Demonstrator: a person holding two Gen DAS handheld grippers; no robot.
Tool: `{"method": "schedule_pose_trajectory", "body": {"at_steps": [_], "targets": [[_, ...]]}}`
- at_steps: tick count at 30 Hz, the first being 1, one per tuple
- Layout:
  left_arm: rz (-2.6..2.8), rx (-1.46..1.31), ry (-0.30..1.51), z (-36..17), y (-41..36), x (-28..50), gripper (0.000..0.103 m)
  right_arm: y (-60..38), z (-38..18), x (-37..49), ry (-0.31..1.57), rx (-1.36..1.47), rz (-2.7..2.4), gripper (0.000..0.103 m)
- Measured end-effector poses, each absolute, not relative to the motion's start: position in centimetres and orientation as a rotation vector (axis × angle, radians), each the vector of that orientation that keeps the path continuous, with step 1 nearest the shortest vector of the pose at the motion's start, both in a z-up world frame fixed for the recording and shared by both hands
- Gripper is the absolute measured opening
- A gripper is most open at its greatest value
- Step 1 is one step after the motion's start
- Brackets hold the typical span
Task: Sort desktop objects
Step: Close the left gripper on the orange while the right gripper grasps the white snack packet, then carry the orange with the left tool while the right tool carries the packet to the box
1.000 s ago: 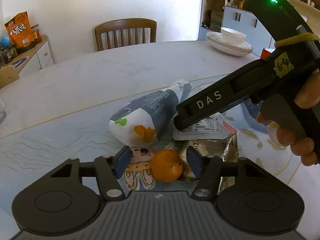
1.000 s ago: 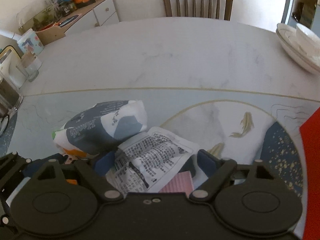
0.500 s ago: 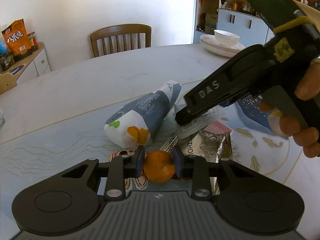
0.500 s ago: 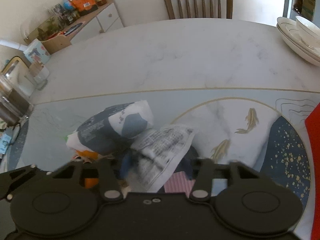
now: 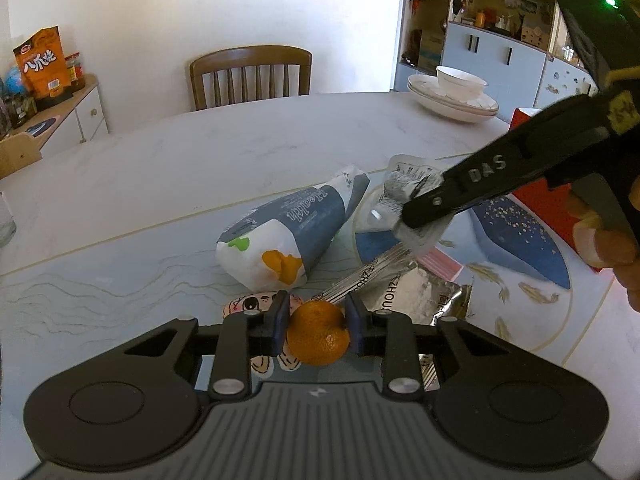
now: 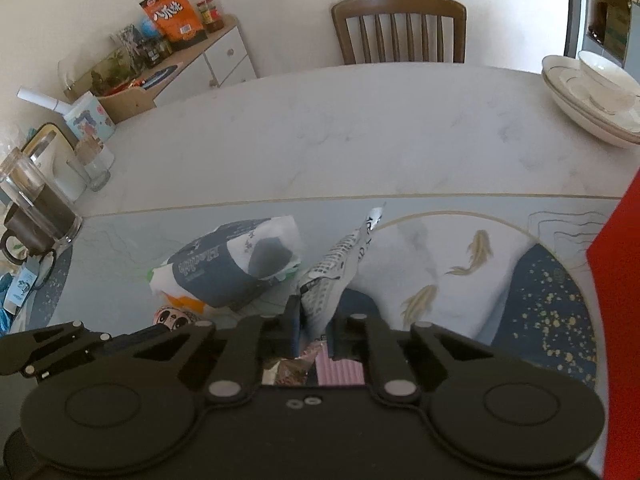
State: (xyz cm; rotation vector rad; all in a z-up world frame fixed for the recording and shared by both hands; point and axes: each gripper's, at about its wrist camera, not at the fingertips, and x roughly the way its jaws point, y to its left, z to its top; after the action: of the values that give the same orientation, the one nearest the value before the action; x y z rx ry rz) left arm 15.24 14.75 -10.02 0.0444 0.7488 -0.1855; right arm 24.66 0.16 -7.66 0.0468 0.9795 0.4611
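"DAS" in pale capitals along the black finger of the right gripper (image 5: 404, 220), at 2 o'clock in the left wrist view. "Health" in script down the grey-blue band of the white snack bag (image 5: 294, 232). "ZHOU" on the silver foil packet (image 5: 416, 292). Large white Chinese characters "八爪烧" on the orange bag (image 5: 40, 62) at 10 o'clock. Fine print on the clamped white sachet (image 6: 340, 268) unreadable.

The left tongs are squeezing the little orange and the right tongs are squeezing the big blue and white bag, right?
Not quite. The left tongs do squeeze the mandarin orange, but the right tongs are shut on the small white printed packet, not the big blue and white bag. That bag lies free on the table mat beside them, as the right wrist view shows.
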Motion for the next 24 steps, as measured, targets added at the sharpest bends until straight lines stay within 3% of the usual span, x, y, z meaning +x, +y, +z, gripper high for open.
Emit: {"method": "schedule_pose_trajectory", "body": {"at_steps": [3, 24], "targets": [[-0.187, 0.037, 0.742, -9.6, 14.7, 15.1, 0.029, -0.6, -7.0, 24.2, 0.951, 0.049, 0.454, 0.000], [-0.237, 0.006, 0.690, -5.2, 11.8, 14.1, 0.029, -8.9, -2.3, 20.0, 0.832, 0.141, 0.402, 0.000]]}}
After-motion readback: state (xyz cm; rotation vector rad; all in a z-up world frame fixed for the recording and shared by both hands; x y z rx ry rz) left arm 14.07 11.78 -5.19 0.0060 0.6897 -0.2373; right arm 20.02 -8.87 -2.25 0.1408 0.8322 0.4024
